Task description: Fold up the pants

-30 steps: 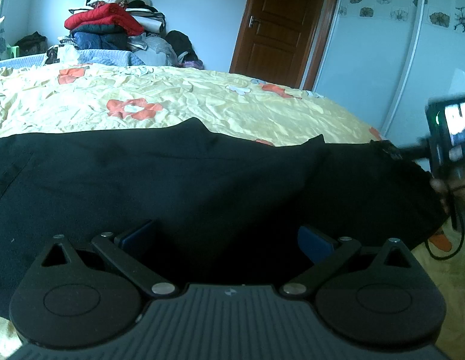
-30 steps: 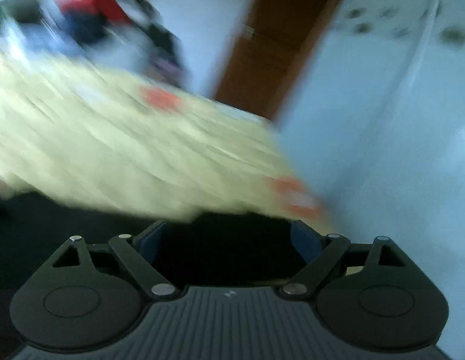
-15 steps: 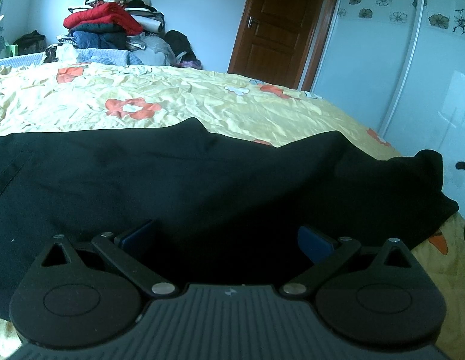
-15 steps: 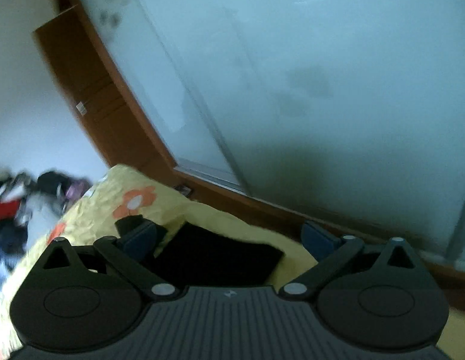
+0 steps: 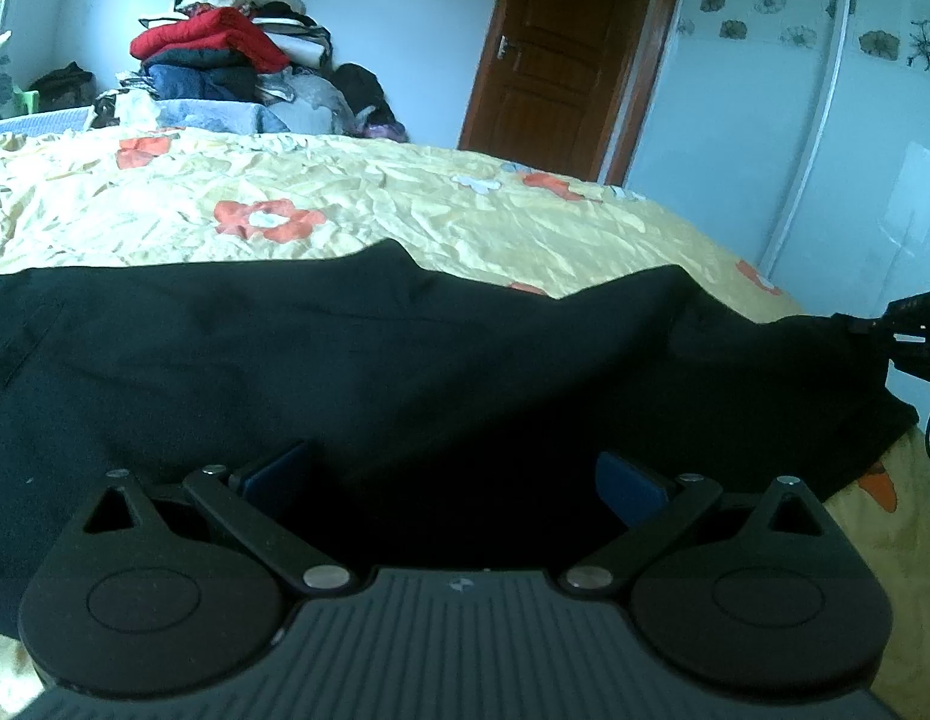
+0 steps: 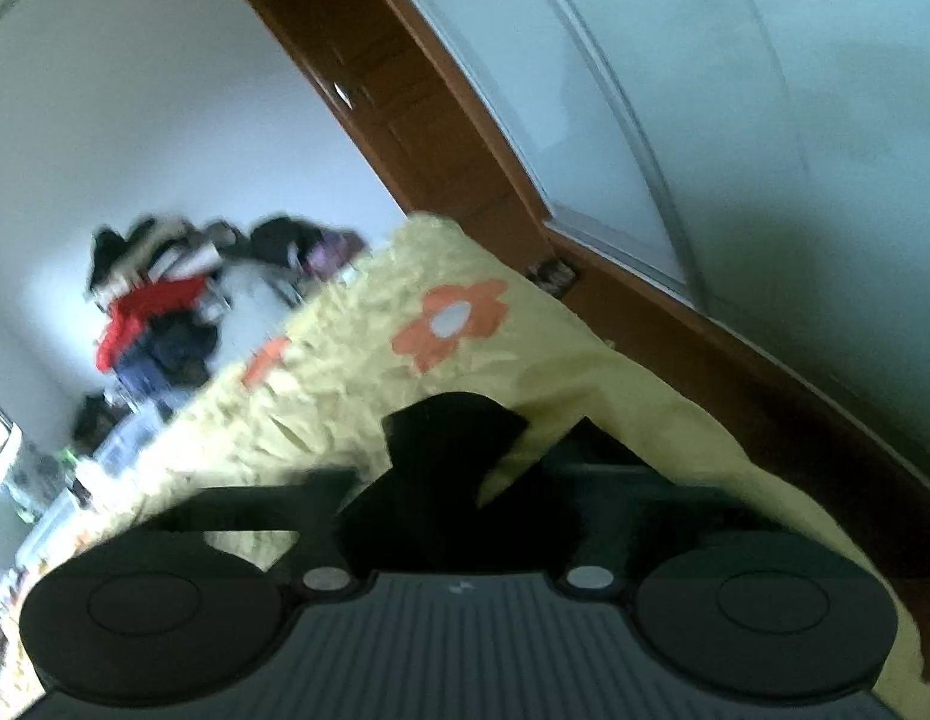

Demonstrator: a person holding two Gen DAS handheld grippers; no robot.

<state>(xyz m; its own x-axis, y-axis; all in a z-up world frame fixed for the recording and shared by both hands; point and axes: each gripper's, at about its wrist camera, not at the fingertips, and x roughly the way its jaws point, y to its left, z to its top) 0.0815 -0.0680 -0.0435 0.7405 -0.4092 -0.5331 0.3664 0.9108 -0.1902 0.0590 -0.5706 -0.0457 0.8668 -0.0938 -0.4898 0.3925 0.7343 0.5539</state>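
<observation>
Black pants (image 5: 405, 360) lie spread across the yellow flowered bedspread (image 5: 345, 222). My left gripper (image 5: 453, 480) is open, low over the near edge of the pants, with its blue pads (image 5: 273, 471) wide apart and nothing between them. My right gripper shows at the far right of the left wrist view (image 5: 912, 330), at the pants' right end. In the right wrist view the image is blurred; the fingers look drawn together around a black corner of the pants (image 6: 447, 450), which sticks up between them.
A pile of clothes (image 5: 225, 78) stands beyond the bed's far side. A brown door (image 5: 561, 60) and a white sliding wardrobe (image 5: 825, 120) are to the right. The bed's right edge (image 6: 735, 438) drops to the floor.
My right gripper swung back toward the bed and came onto the pants' right end, its fingers closing in. The left gripper stayed still and open.
</observation>
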